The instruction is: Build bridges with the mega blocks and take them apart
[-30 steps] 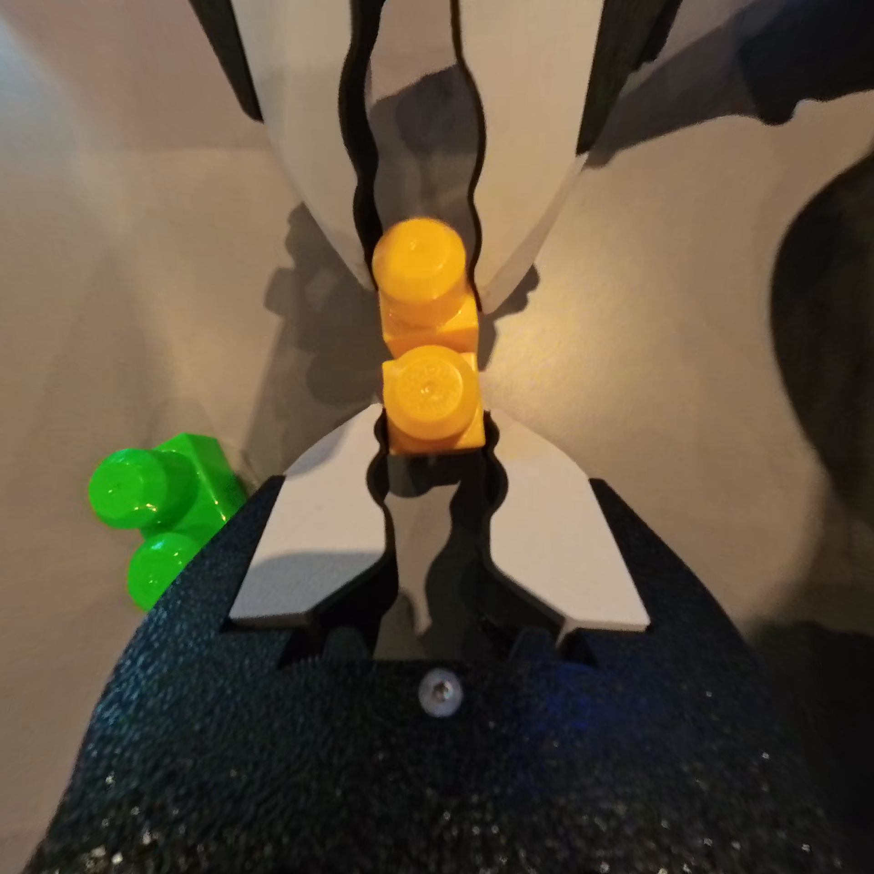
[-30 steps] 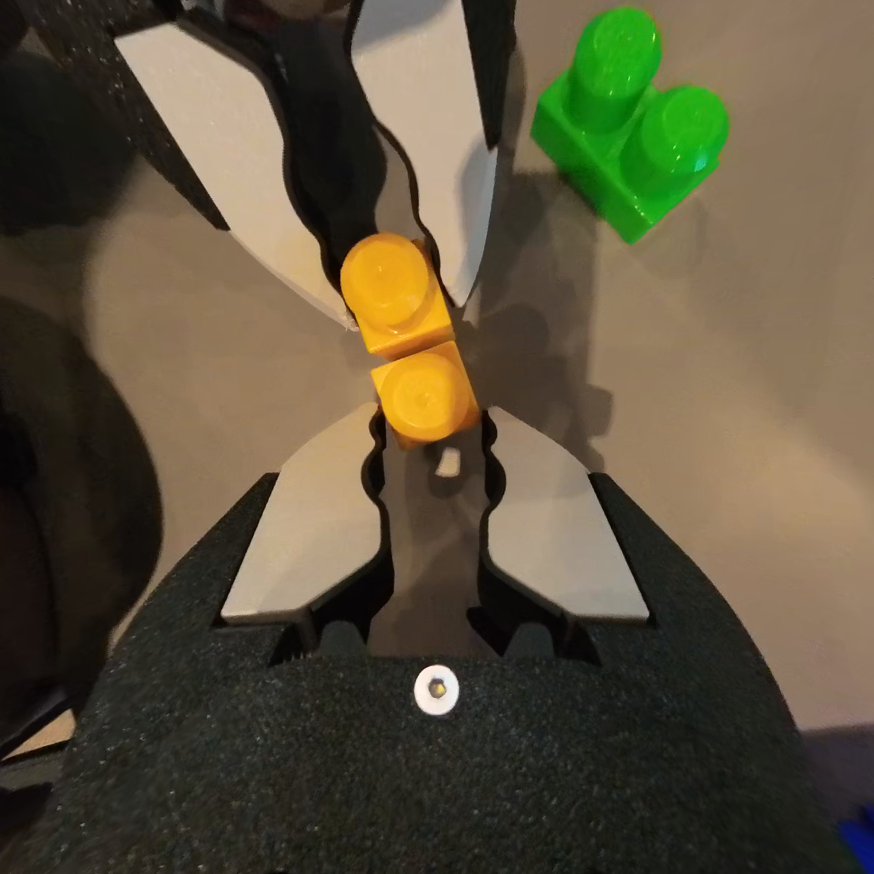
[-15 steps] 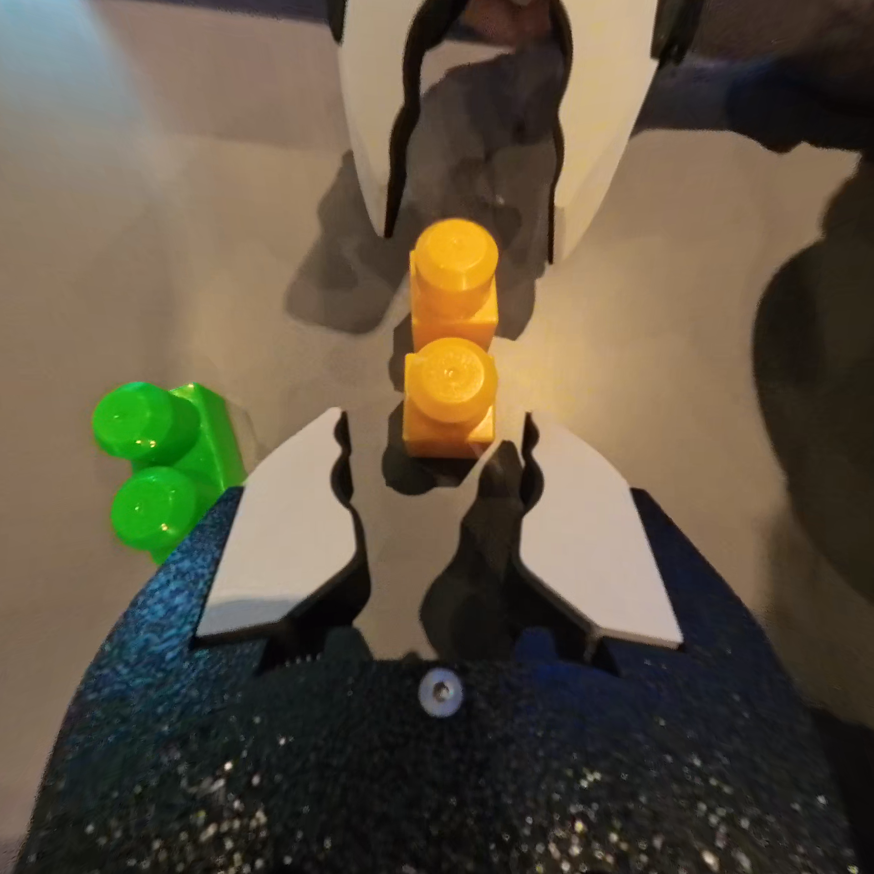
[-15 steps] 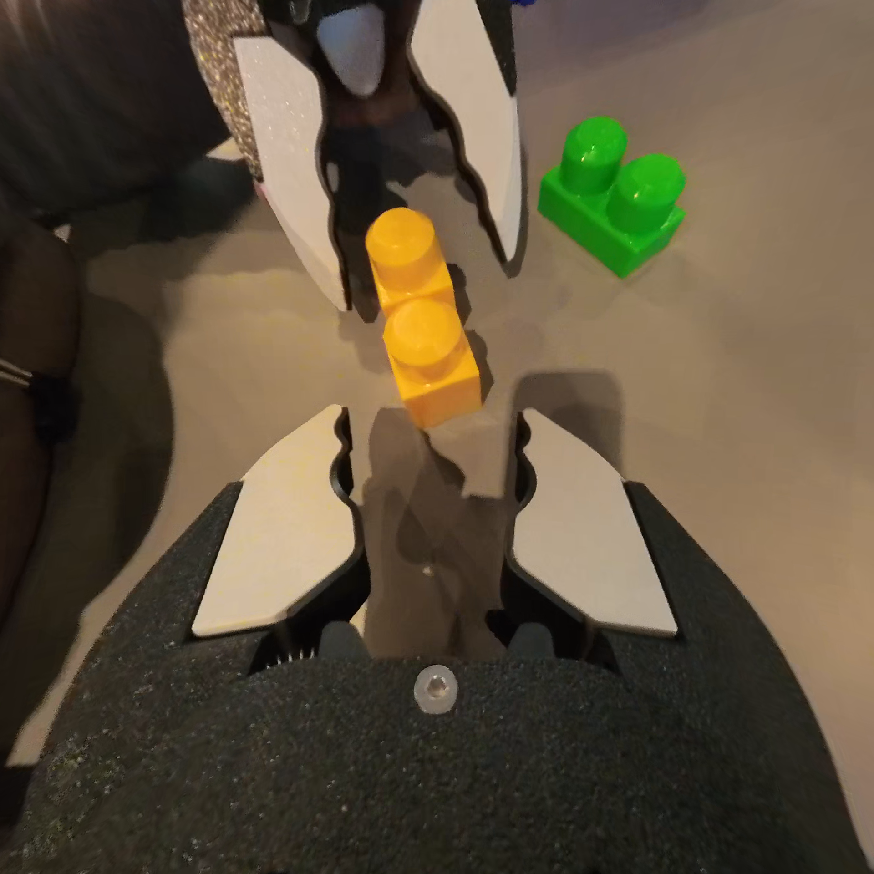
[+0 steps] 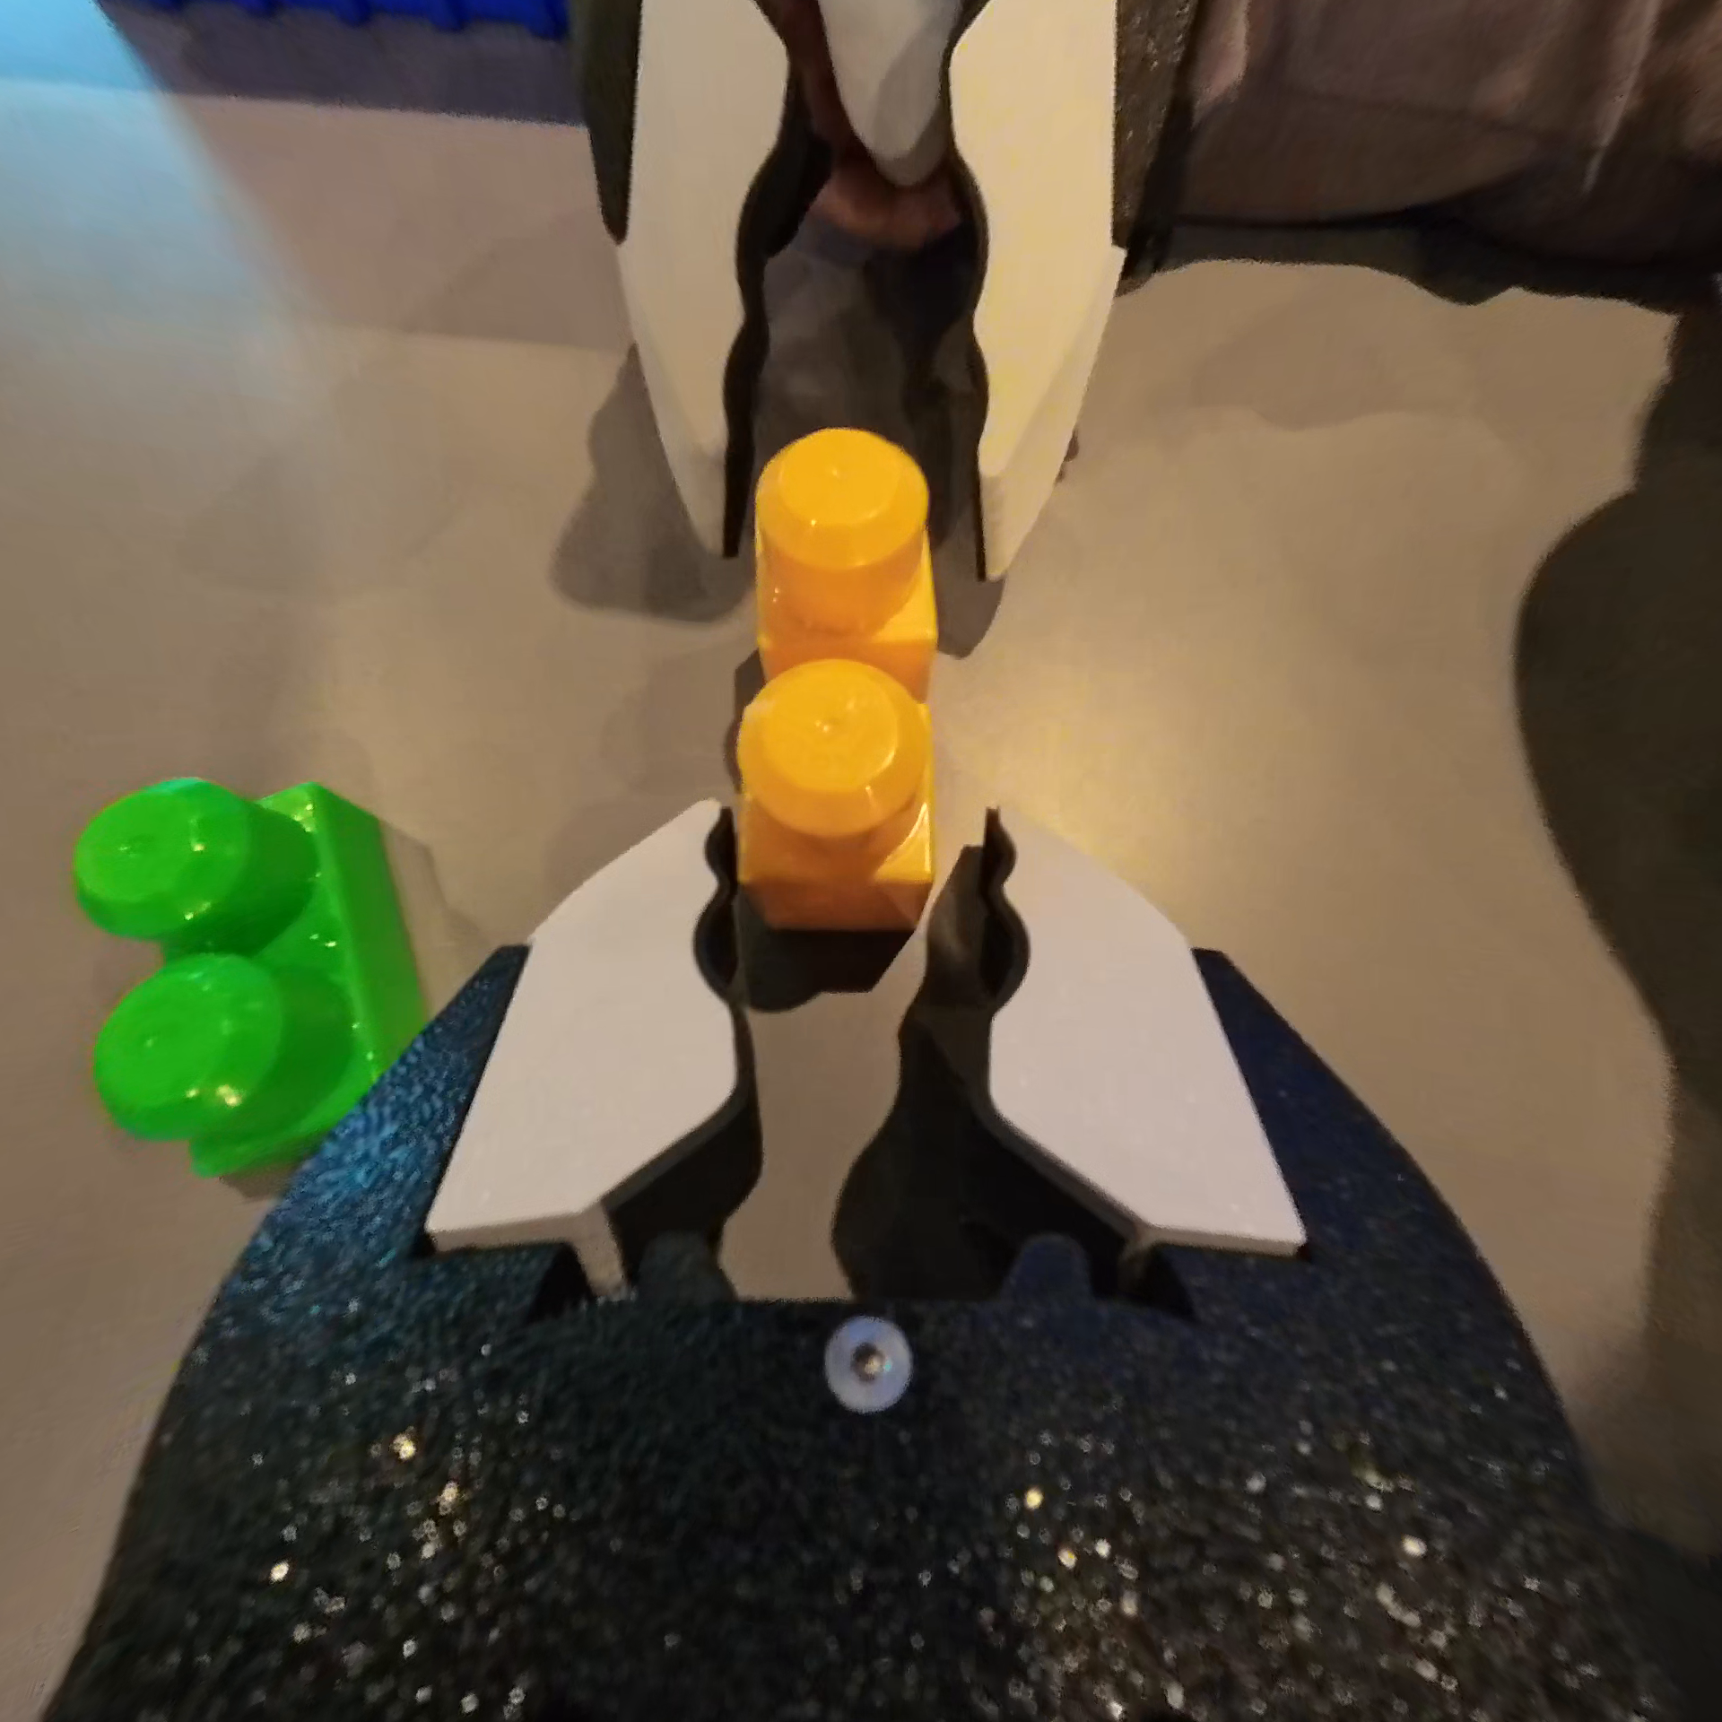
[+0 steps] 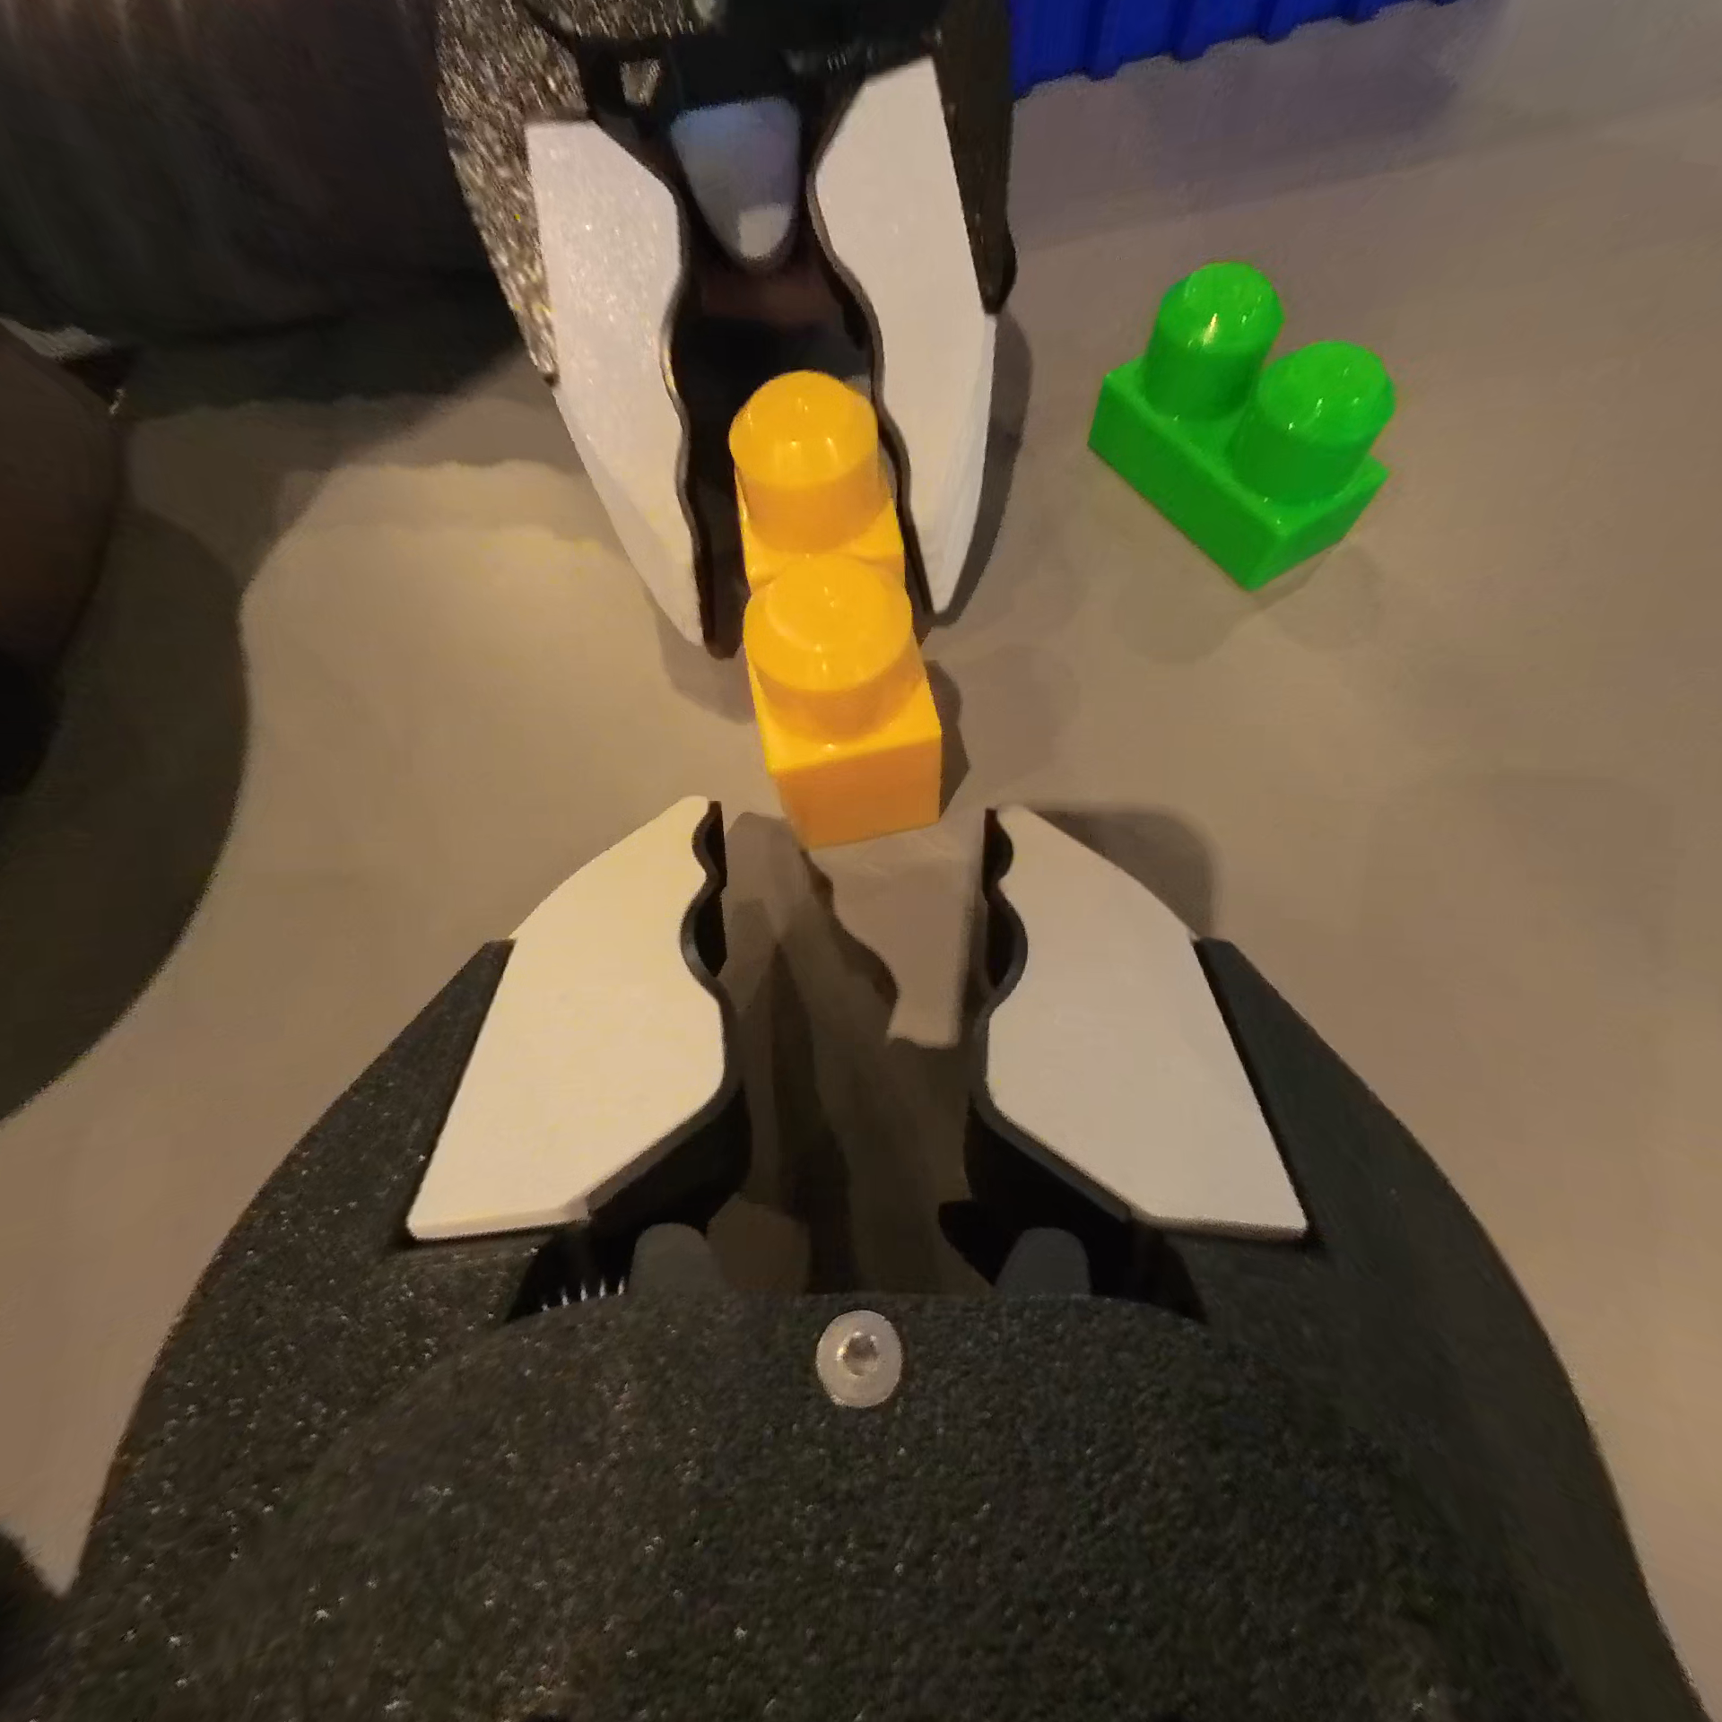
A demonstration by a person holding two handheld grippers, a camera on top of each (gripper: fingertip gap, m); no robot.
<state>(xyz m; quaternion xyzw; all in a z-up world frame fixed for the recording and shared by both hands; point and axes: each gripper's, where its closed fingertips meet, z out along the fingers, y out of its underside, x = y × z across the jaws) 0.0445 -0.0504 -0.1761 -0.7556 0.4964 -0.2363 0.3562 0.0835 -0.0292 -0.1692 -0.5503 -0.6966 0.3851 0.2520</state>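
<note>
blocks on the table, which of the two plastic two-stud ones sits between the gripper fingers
The orange two-stud plastic block: its near end sits between the left gripper fingertips, with the right gripper facing its other end. The green two-stud plastic block lies apart, untouched, off to the side.

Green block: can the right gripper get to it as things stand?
Probably yes. The green block sits alone on the table, ahead and to the right of the open right gripper; the yellow block and left gripper lie off that path.

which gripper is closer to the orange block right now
Left. The left gripper has its fingers on either side of one end of the orange block; the right gripper sits just short of the other end.
</note>
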